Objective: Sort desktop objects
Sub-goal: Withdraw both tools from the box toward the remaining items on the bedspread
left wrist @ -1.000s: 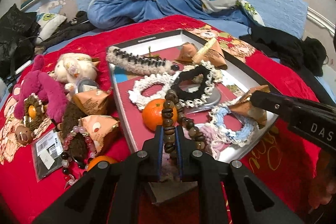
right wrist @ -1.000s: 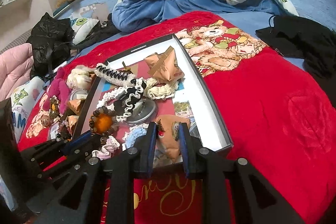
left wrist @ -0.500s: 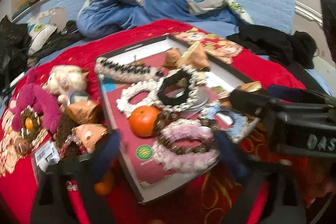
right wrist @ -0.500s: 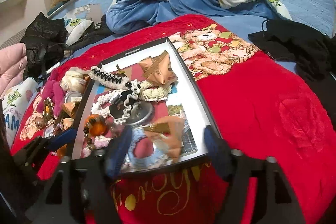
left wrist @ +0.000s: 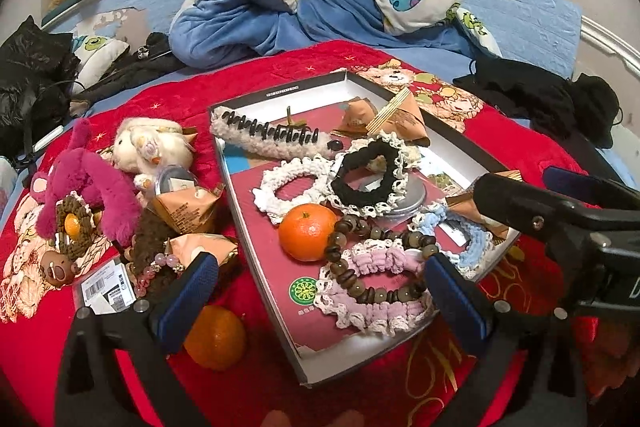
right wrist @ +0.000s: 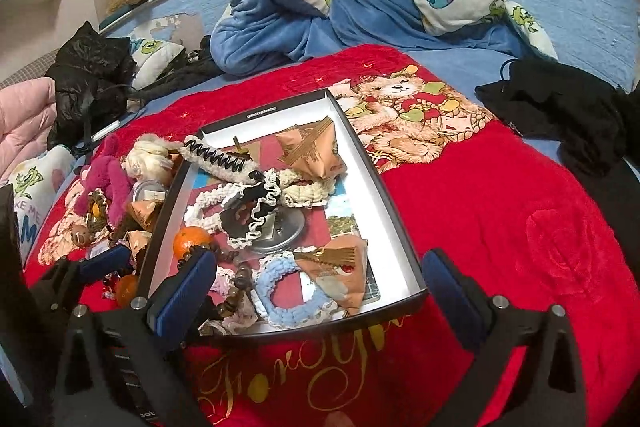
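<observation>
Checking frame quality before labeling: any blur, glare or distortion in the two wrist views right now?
Left wrist: sharp, strong fisheye bending of the box edges, dark vignette corners, mild sheen on the metal disc, left gripper open. Right wrist: also sharp, same barrel warp, red blanket evenly lit, no harsh shadows, right gripper open.

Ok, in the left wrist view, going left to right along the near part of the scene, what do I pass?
Barcode packet → orange on the blanket → orange in the tray → pink scrunchie → light blue scrunchie.
</observation>
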The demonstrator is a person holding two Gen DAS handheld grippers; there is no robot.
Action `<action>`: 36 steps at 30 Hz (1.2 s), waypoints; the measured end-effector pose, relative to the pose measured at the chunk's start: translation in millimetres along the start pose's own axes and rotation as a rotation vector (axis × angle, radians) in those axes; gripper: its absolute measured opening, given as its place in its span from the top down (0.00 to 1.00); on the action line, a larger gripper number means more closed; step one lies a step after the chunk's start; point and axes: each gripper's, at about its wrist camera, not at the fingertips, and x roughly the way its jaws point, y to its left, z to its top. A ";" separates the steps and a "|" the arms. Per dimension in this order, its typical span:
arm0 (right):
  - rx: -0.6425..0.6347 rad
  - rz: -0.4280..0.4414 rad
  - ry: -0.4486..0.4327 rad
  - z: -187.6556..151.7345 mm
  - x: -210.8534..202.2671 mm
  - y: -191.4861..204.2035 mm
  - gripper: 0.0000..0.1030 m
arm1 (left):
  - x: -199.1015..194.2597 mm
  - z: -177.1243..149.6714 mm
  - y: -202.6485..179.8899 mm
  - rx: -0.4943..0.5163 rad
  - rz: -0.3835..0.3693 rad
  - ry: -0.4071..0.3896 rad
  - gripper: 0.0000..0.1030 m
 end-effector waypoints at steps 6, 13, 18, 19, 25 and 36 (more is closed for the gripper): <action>0.015 0.009 -0.004 0.3 -1.9 -1.2 0.00 | -7.0 -0.7 3.9 -0.004 0.006 -0.022 0.00; 0.039 0.077 -0.034 6.7 -10.7 17.6 0.00 | -34.4 -1.3 34.9 -0.018 0.076 -0.033 0.00; 0.035 0.139 -0.048 6.0 -14.9 48.3 0.00 | -62.8 -7.3 74.4 -0.050 0.146 -0.044 0.00; 0.035 0.156 -0.049 5.8 -15.3 55.0 0.00 | -69.4 -9.9 84.1 -0.059 0.164 -0.048 0.00; 0.001 0.249 -0.043 3.7 -13.6 101.8 0.00 | -94.0 -25.9 134.1 -0.121 0.232 -0.050 0.00; -0.050 0.327 -0.009 -4.6 0.9 158.3 0.00 | -92.0 -47.5 175.3 -0.178 0.258 -0.039 0.00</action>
